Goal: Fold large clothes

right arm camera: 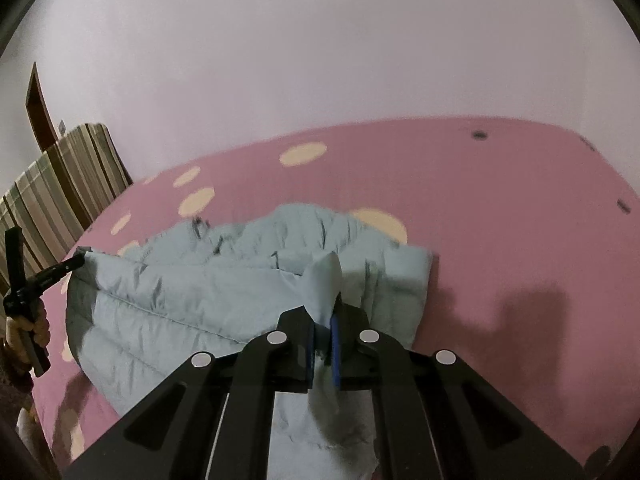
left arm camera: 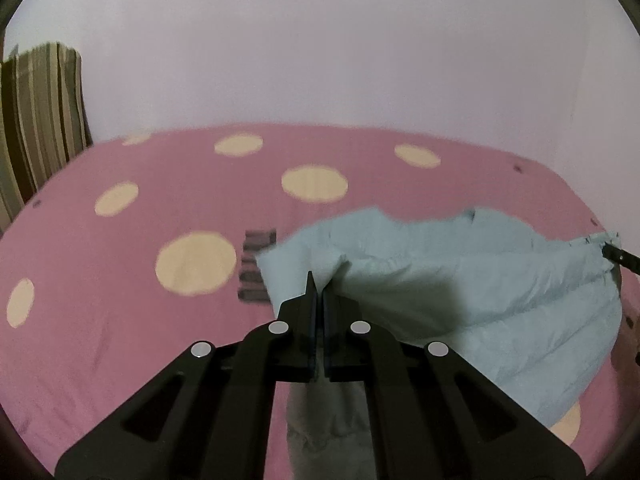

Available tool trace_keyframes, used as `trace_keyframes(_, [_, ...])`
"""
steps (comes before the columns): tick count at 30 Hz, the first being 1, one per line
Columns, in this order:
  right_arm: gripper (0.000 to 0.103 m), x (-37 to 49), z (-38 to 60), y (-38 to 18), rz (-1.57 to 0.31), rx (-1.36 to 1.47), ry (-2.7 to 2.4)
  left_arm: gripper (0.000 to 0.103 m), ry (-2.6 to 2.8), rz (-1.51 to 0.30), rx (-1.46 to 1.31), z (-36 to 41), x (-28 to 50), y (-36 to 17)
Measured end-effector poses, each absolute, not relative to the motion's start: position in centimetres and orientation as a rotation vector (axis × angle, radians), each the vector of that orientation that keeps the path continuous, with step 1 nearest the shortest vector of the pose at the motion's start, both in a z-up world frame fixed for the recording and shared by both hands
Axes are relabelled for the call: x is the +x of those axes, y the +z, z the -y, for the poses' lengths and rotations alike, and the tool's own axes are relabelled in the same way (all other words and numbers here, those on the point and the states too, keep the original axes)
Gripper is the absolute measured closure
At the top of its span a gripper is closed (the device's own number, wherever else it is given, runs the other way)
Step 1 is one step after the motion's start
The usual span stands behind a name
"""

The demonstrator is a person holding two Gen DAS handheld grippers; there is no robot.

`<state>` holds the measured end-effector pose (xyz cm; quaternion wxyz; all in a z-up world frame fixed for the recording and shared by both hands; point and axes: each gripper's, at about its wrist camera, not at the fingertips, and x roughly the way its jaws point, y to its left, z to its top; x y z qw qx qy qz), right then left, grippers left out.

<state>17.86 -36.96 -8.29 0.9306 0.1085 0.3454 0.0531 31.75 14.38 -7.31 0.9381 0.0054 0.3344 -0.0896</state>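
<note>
At the far left of both views stands a striped cushion in brown, tan and grey-green bands, upright against the pale wall. The right wrist view alone shows a brown wooden door edge above it. The bed is covered in smooth pink cloth dotted with cream ovals; in the left wrist view a small dark striped patch lies beside the garment.

The pale blue quilted jacket, puffy with stitched channels and a soft matte sheen, lies crumpled on the bed, its near edge lifted between the two claws. The left claw, black plastic with silver rivets, is pressed together on a corner of the jacket, the fabric rising in a peak past its tips. The right claw, with blue pads, pinches another fold, which stands up as a pointed flap above the fingers.

Only the right wrist view shows the left claw from outside, at the left edge, gripping the jacket's hem, with the person's hand around its handle. The left wrist view catches just the tip of the right claw at its right edge.
</note>
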Motion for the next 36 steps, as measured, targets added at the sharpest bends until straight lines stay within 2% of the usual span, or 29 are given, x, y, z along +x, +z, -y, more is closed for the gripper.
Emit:
trace_keyframes(6, [0.098, 21.3, 37.6, -5.4, -0.648, 0.223, 0.063, 0.101, -0.134, -0.633, 0.026, -13.1, 35.5, -4.5])
trace_keyframes(10, [0.098, 25.5, 38.0, -5.6, -0.662, 0.256, 0.028, 0.101, -0.093, -0.646, 0.023, -12.2, 39.7, -4.5])
trace_keyframes(18, [0.098, 33.2, 37.6, -11.3, -0.805, 0.256, -0.037, 0.101, -0.006, -0.777, 0.091, -10.8, 45.7, -10.9])
trace_keyframes(25, [0.098, 35.4, 37.4, -16.5, -0.915, 0.261, -0.07, 0.101, 0.05, -0.871, 0.104, -11.4, 47.2, -16.7])
trace_keyframes(29, [0.097, 35.7, 37.3, -18.5, -0.94, 0.264, -0.083, 0.101, 0.066, -0.883, 0.11, -11.1, 47.4, -18.0])
trace_keyframes(34, [0.096, 35.5, 37.1, -18.5, -0.929, 0.259, -0.091, 0.101, 0.068, -0.905, 0.119, -11.0, 47.9, -18.7])
trace_keyframes(36, [0.095, 35.8, 36.8, -18.3, -0.93, 0.256, -0.091, 0.096, 0.072, -0.899, 0.116, -11.1, 47.5, -18.0])
